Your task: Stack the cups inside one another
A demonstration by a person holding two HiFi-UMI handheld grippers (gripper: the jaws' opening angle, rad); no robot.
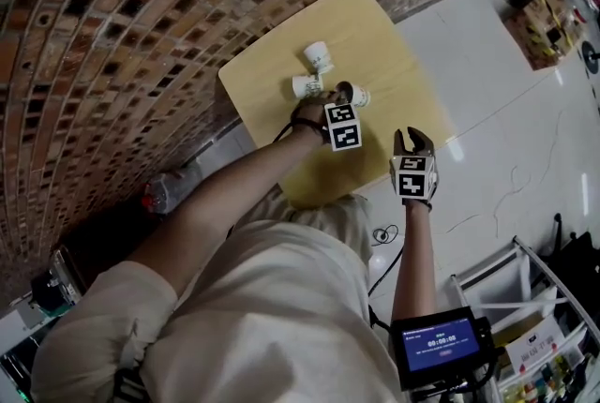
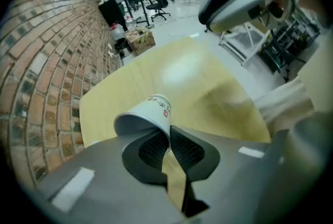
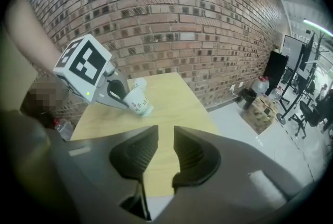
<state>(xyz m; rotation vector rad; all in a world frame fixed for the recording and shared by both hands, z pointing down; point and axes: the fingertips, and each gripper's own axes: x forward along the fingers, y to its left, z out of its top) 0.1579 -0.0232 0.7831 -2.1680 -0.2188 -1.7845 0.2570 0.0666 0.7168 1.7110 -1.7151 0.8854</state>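
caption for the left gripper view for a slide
Left claw pinching the rim of a white paper cup over the table

White cup point(image 2: 148, 116), red and dark print, between your left pads point(image 2: 151, 149), which are black and ribbed. Table point(image 2: 208, 82) beyond them is pale yellow. Ahead of your dark grey right fingers point(image 3: 195, 155): brown brick wall point(image 3: 171, 20), black-and-white square-patterned cube point(image 3: 83, 64), white floor point(image 3: 250, 124).

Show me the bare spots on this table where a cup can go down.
Bare wood: the table's floor-side half, from the far corner down toward the right gripper. Crowded: the side by the brick wall at mid-table, where two loose cups sit close to the left gripper and its held cup.
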